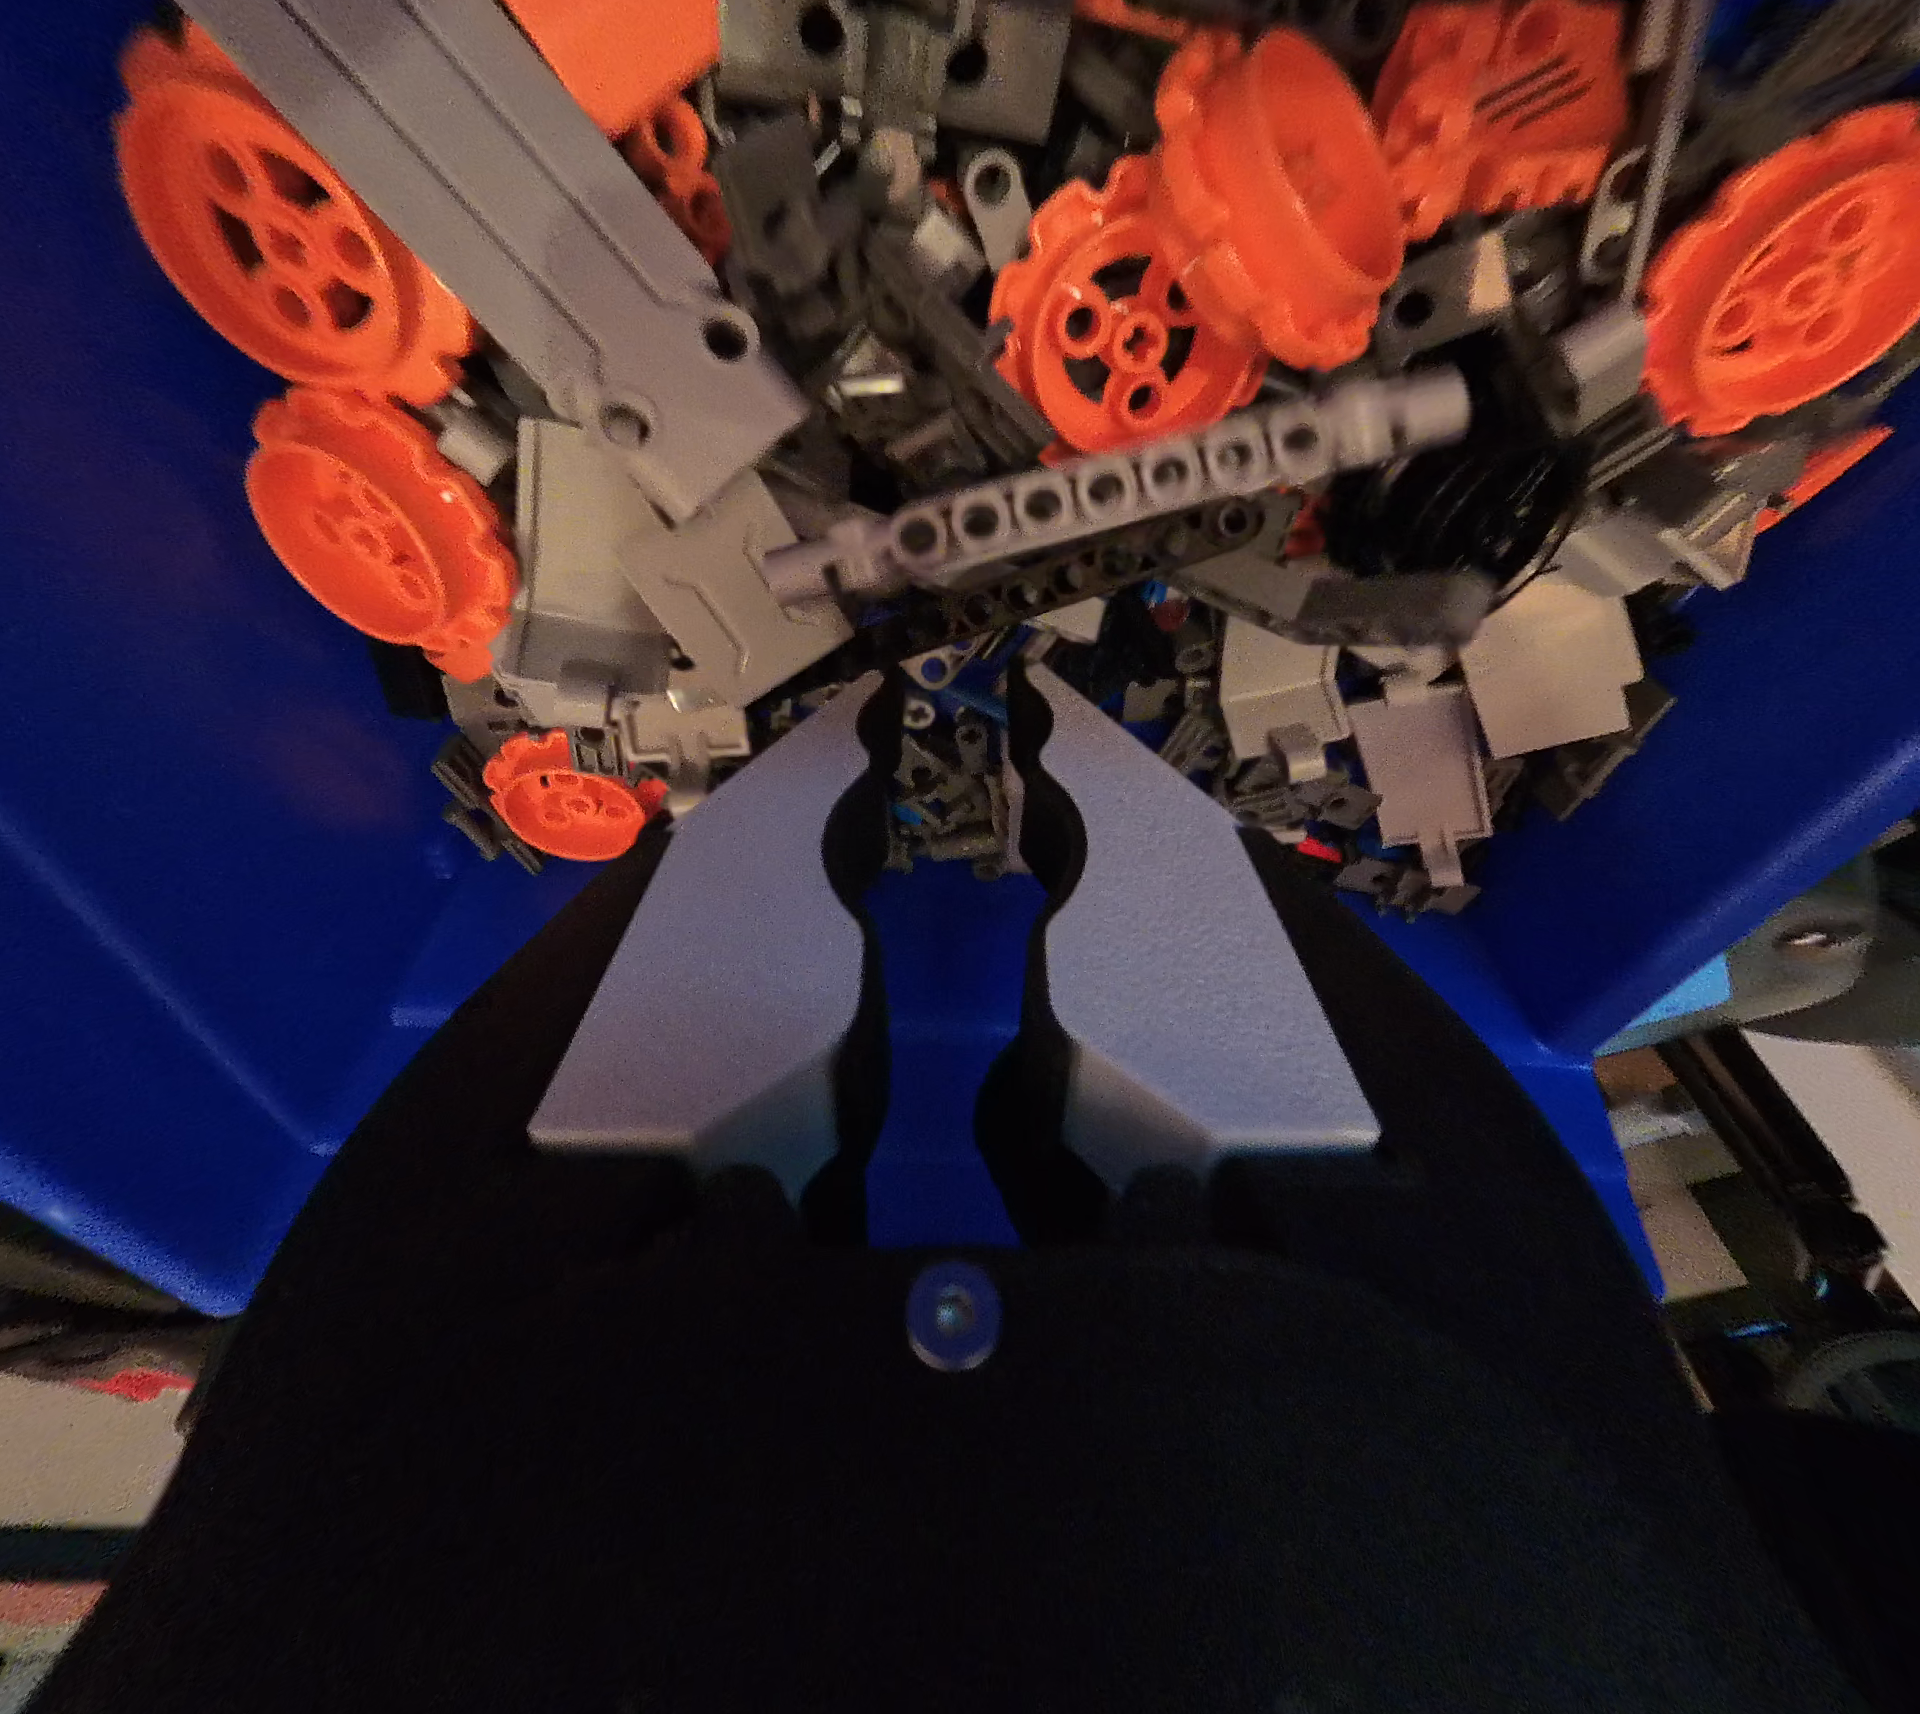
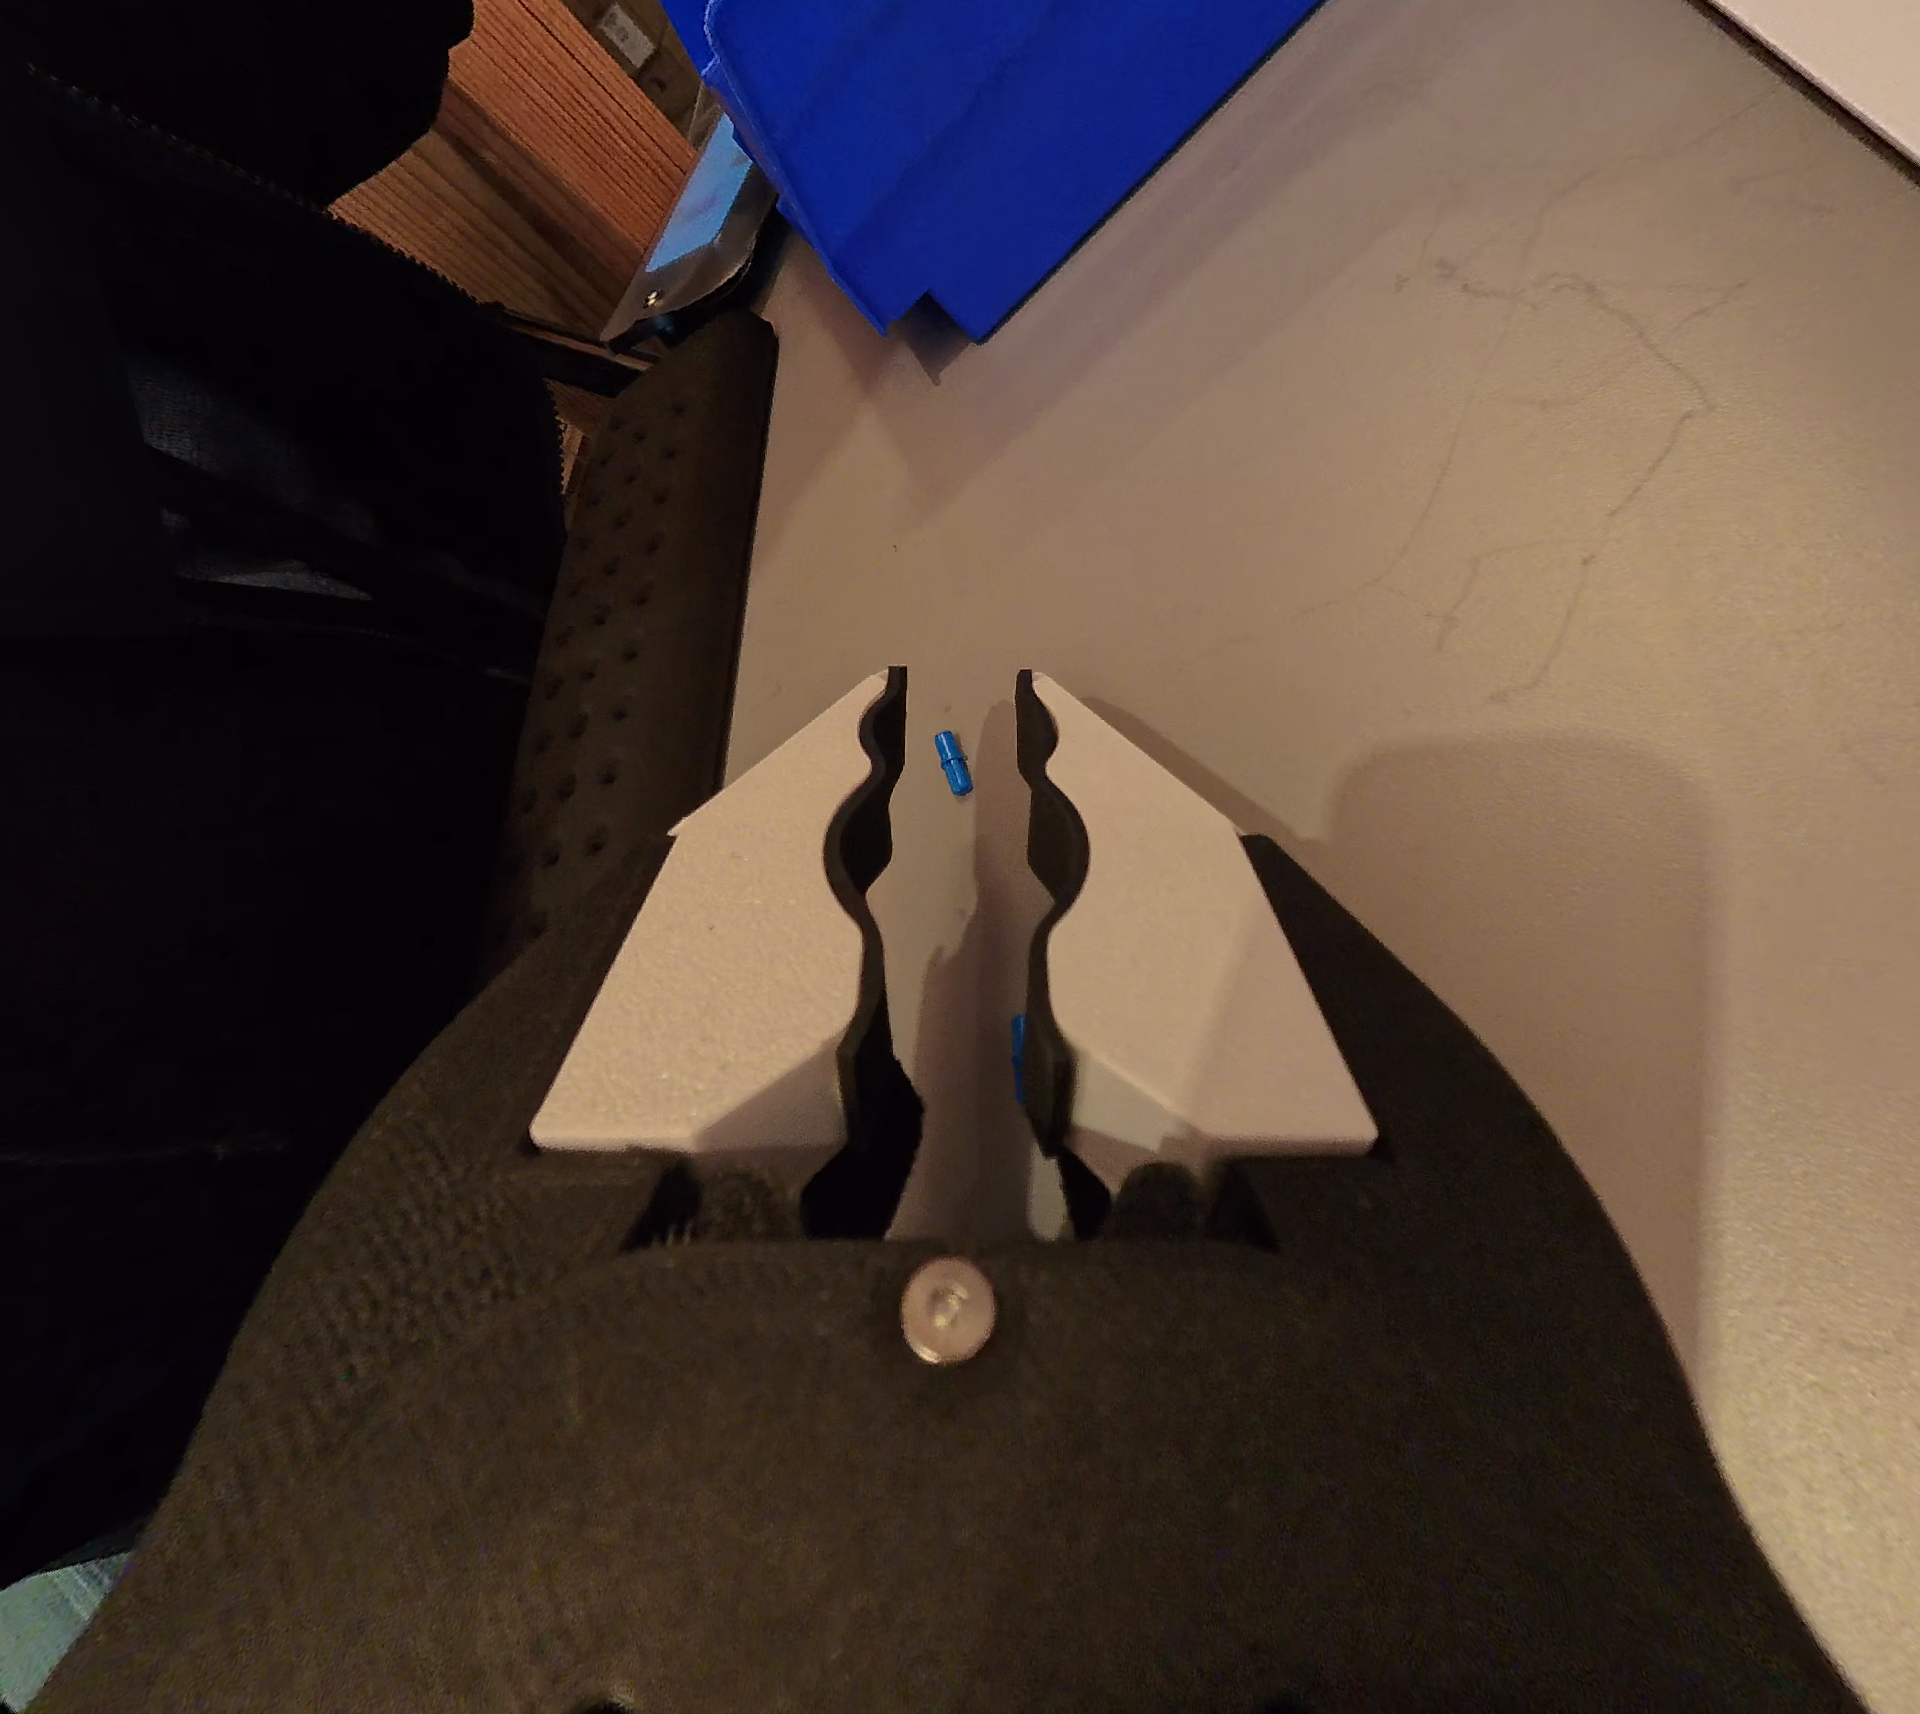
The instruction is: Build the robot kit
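Left gripper (image 1: pixel 943 688), part-open and empty, hung over brick-filled blue bin (image 1: pixel 156 729); right gripper (image 2: pixel 961 688), part-open, straddled blue pin (image 2: pixel 953 762) mid-frame, unclamped.

We seem to be in a workshop or hobby room: a blue plastic storage bin (image 1: pixel 156 729) heaped with grey and orange toy building parts (image 1: pixel 1039 293), a pale marbled worktop (image 2: pixel 1455 521), stacked brown cardboard (image 2: pixel 540 147) behind.
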The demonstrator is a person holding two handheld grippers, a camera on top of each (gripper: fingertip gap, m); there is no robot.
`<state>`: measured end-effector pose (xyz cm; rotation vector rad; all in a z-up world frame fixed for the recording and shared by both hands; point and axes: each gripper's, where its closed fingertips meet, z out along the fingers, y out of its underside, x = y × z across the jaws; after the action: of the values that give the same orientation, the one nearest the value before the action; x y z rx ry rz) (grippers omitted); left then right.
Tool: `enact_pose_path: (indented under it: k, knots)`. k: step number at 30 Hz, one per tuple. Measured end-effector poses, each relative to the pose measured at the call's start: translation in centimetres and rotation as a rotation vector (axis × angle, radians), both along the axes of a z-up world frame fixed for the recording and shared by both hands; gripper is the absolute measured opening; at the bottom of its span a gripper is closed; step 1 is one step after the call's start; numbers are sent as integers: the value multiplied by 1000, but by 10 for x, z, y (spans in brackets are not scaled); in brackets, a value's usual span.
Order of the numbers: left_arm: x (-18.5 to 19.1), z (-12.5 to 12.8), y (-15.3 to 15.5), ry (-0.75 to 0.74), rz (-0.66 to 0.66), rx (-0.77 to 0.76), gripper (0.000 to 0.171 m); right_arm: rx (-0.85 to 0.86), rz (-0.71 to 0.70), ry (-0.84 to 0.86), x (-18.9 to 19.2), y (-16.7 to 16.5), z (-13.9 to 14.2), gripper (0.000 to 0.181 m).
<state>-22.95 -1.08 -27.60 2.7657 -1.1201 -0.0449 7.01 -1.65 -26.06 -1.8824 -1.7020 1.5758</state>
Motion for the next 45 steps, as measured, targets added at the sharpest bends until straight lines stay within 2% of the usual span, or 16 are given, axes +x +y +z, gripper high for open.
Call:
enact_pose_path:
  k: [2, 7, 15, 20, 22, 28, 33, 35, 36, 42, 45]
  knots:
    - [3, 4, 5, -16, -8, 21, 14, 0, 0, 0, 0, 0, 0, 19]
    - [2, 19, 9, -32, -4, 45, 30, 0, 0, 1, 0, 0, 0, 19]
    - [-15, 44, 10, -8, 32, 118, 33, 0, 0, 0, 0, 0, 0, 19]
    - [-45, 41, 7, 83, 81, 116, 32, 0, 0, 0, 0, 0, 0, 19]
    - [-48, 37, 5, 87, 96, 101, 36, 0, 0, -1, 0, 0, 0, 19]
    - [-73, 17, -5, 232, 117, -3, 48, 0, 0, -1, 0, 0, 0, 19]
    - [-74, 0, -7, 277, 85, -61, 41, -1, 0, 0, 0, 0, 0, 19]
    - [-82, -4, -5, 328, 73, -60, 29, -1, 0, 0, 0, 0, 0, 19]
    - [-82, -4, -4, 330, 65, -59, 28, -1, 0, 0, 0, 0, 0, 19]
    - [-61, 4, 1, 216, 52, -28, 26, -5, -1, 0, 0, 0, 0, 19]
    - [-45, 13, 11, 113, 74, 18, 21, -3, 0, -1, 0, 0, 0, 19]
